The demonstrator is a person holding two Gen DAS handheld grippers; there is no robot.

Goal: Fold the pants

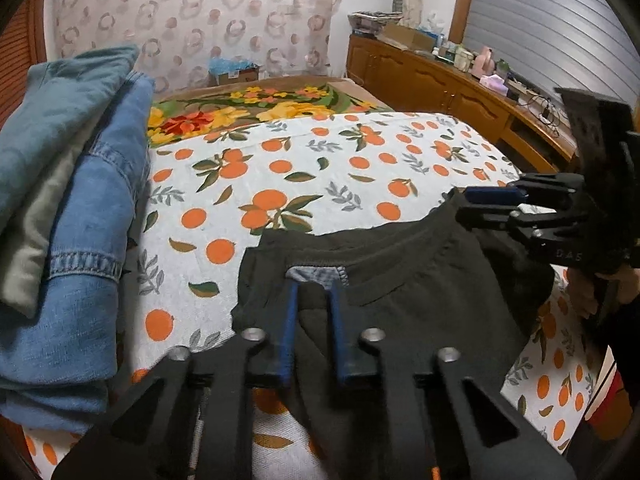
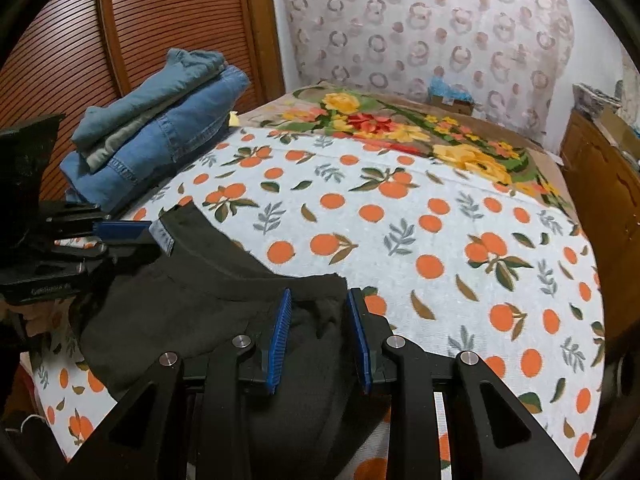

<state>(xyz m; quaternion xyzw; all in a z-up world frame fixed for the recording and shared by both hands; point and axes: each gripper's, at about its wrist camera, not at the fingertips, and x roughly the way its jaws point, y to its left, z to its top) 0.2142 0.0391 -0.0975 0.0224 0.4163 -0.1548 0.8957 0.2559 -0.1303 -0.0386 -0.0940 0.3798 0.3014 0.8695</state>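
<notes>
We see the dark pants (image 1: 420,292) lying on the bed cover (image 1: 304,176) with the orange print, at the near edge of the bed, with the waistband turned away from us. The left gripper (image 1: 313,300) has its two blue fingers (image 1: 289,320) close together, with a fold of the dark cloth at the waistband corner pinched between them; a small grey-blue label shows just beyond the tips. The right gripper (image 2: 318,312) is at the other corner of the waistband; its blue fingers (image 2: 280,332) stand apart, and the dark cloth lies between them, loose, not pressed by the pads. In the left view the right gripper comes in from the side and its tips reach the waistband edge. A stack of folded jeans (image 2: 160,128) rests on the bed near the wooden slatted door, well apart from the pants. A cardboard box (image 1: 234,74) stands behind the bed; we cannot tell what is in it.
</notes>
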